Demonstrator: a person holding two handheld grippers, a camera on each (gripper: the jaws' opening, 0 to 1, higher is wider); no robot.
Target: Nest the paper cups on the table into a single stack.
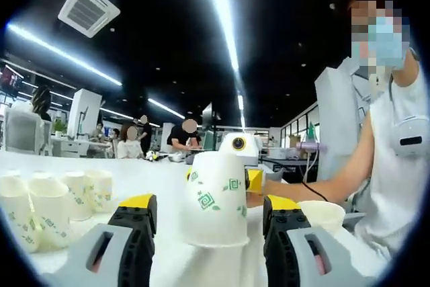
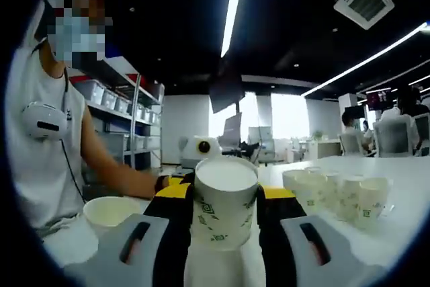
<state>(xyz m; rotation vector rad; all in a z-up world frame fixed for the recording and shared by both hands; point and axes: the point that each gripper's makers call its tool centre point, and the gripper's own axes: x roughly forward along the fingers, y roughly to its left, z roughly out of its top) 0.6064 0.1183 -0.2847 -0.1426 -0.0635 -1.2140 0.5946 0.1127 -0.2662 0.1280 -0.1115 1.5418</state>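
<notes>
Two tools meeting at one paper cup over the white worktop (image 1: pixel 161 173).

The right tool (image 2: pixel 224 208) is clamped on a white, green-patterned paper cup (image 2: pixel 224 199); the left tool (image 1: pixel 209 214) flanks it, jaws apart. More upturned cups (image 1: pixel 50 203) cluster nearby; one open cup (image 2: pixel 111 213) stands by the person.

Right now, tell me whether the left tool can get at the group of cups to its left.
Probably not yet: the left tool has an upside-down paper cup between its jaws, though the cups stand unobstructed.
</notes>
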